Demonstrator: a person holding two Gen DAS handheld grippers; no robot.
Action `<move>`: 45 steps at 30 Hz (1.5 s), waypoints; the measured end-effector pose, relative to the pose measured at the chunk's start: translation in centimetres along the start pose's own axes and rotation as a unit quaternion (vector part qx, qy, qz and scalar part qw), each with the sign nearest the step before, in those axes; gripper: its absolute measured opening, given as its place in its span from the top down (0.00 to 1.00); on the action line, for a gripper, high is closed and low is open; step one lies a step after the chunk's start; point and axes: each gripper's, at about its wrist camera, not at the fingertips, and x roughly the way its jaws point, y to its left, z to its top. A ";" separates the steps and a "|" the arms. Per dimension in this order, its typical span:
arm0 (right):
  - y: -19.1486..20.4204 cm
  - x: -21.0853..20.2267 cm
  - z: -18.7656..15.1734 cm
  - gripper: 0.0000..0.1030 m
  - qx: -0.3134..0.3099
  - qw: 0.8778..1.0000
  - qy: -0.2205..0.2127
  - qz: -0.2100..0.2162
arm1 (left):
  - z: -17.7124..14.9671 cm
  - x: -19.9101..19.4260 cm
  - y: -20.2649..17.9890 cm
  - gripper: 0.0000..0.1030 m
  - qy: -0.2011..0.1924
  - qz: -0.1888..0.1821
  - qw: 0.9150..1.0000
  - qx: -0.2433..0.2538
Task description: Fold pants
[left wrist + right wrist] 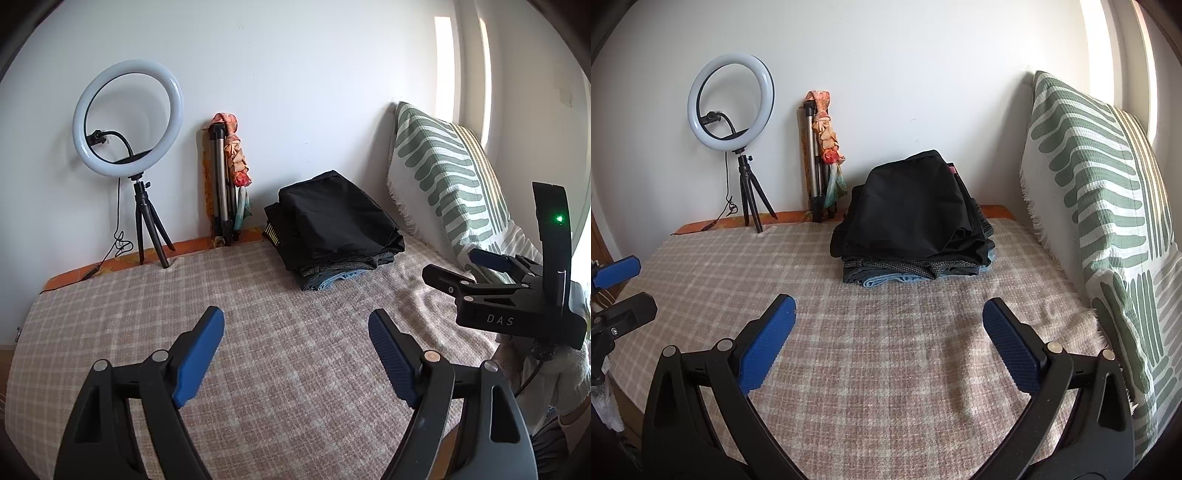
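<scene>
A stack of folded pants [334,225] [912,221], black on top with checked and blue ones beneath, sits at the back of a checked blanket [258,332] [886,350]. My left gripper [295,325] hovers over the blanket in front of the stack, open, nothing between its blue pads. My right gripper [888,314] is likewise open and empty, facing the stack. In the left wrist view the right gripper [458,267] shows at the right edge, held by a hand in a white glove [569,373]. The left gripper's fingers [617,273] show at the left edge of the right wrist view.
A lit ring light on a small tripod [127,118] [731,101] stands at the back left. A folded tripod with an orange cloth [225,177] [822,155] leans on the wall. A green-and-white patterned cushion [443,177] [1100,192] borders the right side.
</scene>
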 end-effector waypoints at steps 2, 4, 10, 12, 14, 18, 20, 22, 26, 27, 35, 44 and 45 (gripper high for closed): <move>0.0 0.0 0.0 0.00 0.002 1.000 0.000 0.002 | -0.1 0.1 0.1 0.22 0.003 0.004 1.000 -0.002; 0.0 0.1 0.1 0.00 0.003 1.000 0.000 0.003 | -0.2 0.3 0.2 0.22 0.006 0.004 1.000 -0.005; -0.1 0.3 0.1 0.00 0.002 1.000 0.003 0.006 | -0.2 0.4 0.5 0.22 0.009 0.007 1.000 -0.008; -0.2 0.4 0.2 0.00 0.004 1.000 0.003 0.007 | -0.2 0.4 0.5 0.22 0.010 0.006 1.000 -0.008; -0.1 0.4 0.2 0.00 0.004 1.000 0.003 0.009 | -0.2 0.5 0.4 0.22 0.012 0.006 1.000 -0.008; -0.1 0.5 0.1 0.00 0.007 1.000 0.005 0.012 | -0.2 0.5 0.3 0.22 0.012 0.005 1.000 -0.007; -0.1 0.4 0.1 0.00 0.007 1.000 0.005 0.011 | -0.2 0.5 0.3 0.22 0.013 0.005 1.000 -0.009; -0.2 0.4 0.0 0.00 0.007 1.000 0.005 0.011 | -0.2 0.5 0.3 0.22 0.014 0.004 1.000 -0.012; -0.1 0.4 0.0 0.00 0.007 1.000 0.005 0.011 | -0.2 0.4 0.4 0.22 0.014 0.003 1.000 -0.011; -0.2 0.4 0.0 0.00 0.008 1.000 0.005 0.012 | -0.2 0.4 0.4 0.22 0.014 0.002 1.000 -0.011; -0.1 0.4 0.0 0.00 0.007 1.000 0.005 0.013 | -0.1 0.5 0.0 0.22 0.018 -0.001 1.000 -0.008; 0.2 0.4 0.1 0.00 0.007 1.000 0.006 0.016 | 0.1 0.6 0.0 0.22 0.020 0.007 1.000 -0.017; 0.3 0.4 0.1 0.00 0.006 1.000 0.006 0.017 | 0.1 0.5 0.0 0.22 0.018 0.009 1.000 -0.017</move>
